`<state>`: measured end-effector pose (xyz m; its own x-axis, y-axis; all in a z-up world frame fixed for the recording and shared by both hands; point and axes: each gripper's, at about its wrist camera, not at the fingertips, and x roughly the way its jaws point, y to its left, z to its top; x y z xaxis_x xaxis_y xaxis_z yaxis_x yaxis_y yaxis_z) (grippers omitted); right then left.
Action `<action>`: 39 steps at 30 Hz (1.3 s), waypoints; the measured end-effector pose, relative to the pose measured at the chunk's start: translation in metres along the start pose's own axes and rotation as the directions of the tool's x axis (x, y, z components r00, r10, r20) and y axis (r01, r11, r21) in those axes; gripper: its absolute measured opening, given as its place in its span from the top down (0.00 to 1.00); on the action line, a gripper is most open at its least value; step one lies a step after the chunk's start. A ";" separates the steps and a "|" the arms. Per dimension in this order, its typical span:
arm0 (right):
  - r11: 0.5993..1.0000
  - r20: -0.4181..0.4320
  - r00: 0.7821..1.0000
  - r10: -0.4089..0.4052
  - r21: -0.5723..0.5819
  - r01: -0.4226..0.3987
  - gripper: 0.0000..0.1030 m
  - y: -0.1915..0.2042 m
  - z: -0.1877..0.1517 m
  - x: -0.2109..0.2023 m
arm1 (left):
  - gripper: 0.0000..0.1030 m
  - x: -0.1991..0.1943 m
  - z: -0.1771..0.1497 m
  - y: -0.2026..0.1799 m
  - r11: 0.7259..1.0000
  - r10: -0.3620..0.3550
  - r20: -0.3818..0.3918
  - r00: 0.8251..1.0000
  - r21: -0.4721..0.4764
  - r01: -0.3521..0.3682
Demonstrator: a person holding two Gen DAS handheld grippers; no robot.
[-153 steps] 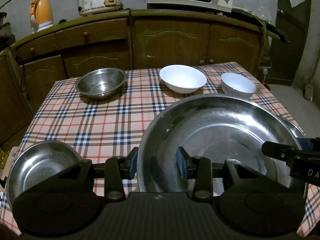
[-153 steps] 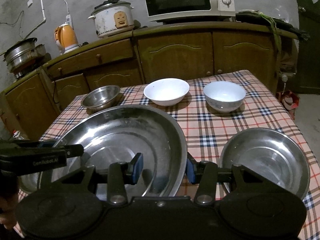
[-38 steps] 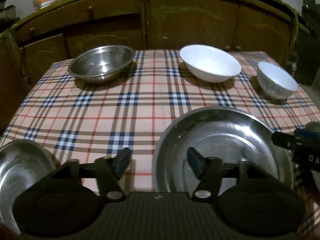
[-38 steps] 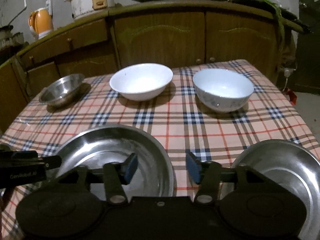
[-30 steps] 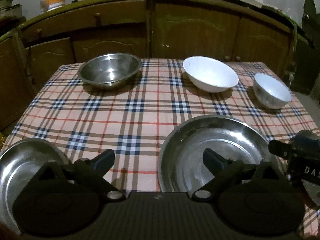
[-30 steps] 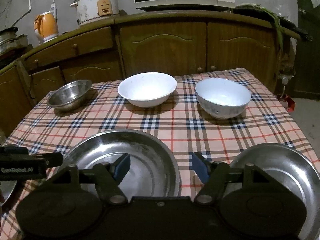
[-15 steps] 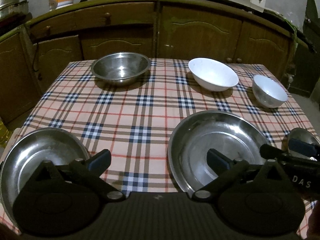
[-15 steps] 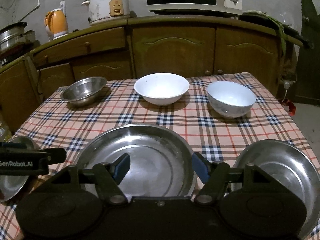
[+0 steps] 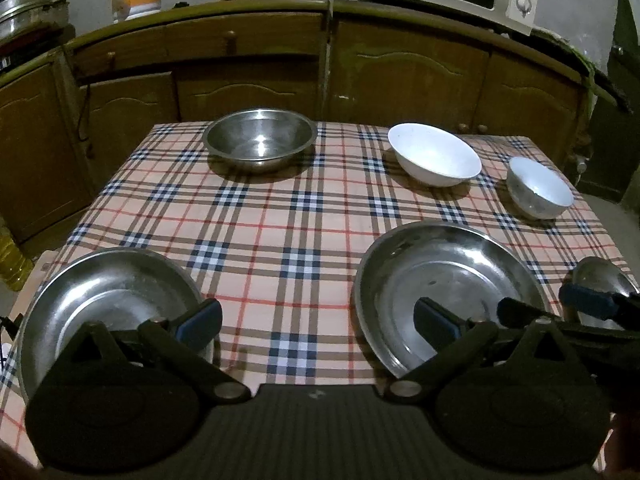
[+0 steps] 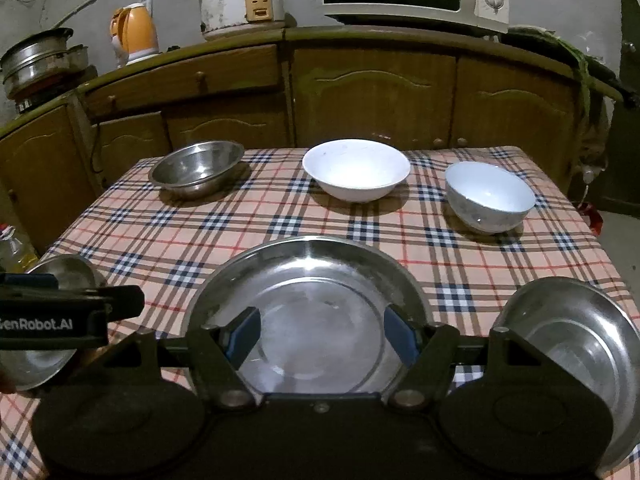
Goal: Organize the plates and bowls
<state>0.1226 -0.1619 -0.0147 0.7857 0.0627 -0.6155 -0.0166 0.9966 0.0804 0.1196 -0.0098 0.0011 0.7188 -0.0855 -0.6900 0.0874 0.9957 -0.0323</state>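
The desk [image 10: 472, 248], covered with a plaid cloth, is being viewed from its near edge. The big steel plate [image 10: 312, 304] is lying flat at the near centre; being thin, stiff and slick, it is probably best pinched at the rim, since the smooth middle offers no purchase. A smaller steel plate is sitting to each side of it: the left plate [image 9: 108, 300] and the right plate [image 10: 576, 344], both likely light and prone to sliding on cloth. Along the far edge, a steel bowl [image 10: 198, 168], a wide white bowl [image 10: 356, 174] and a small white bowl [image 10: 490, 196] are standing well apart; the white two are probably breakable and should be set down softly. The left gripper [image 9: 316, 320] and right gripper [image 10: 320, 336] are being held released, nothing between their jaws.
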 end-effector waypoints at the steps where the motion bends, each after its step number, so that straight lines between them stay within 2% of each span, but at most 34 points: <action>1: 1.000 -0.002 1.000 0.006 0.001 -0.006 0.21 0.001 0.000 0.000 | 0.00 -0.001 0.000 0.001 1.000 -0.001 0.002 1.000 -0.001 0.001; 39: 0.985 -0.031 0.989 0.144 -0.097 -0.146 0.21 0.065 -0.004 -0.006 | 0.00 -0.027 -0.005 0.039 0.997 0.055 0.050 0.997 -0.052 -0.052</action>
<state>0.1146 -0.0975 -0.0090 0.7558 0.2067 -0.6213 -0.1907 0.9772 0.0931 0.1001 0.0314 0.0149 0.7562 -0.0326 -0.6536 0.0138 0.9993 -0.0339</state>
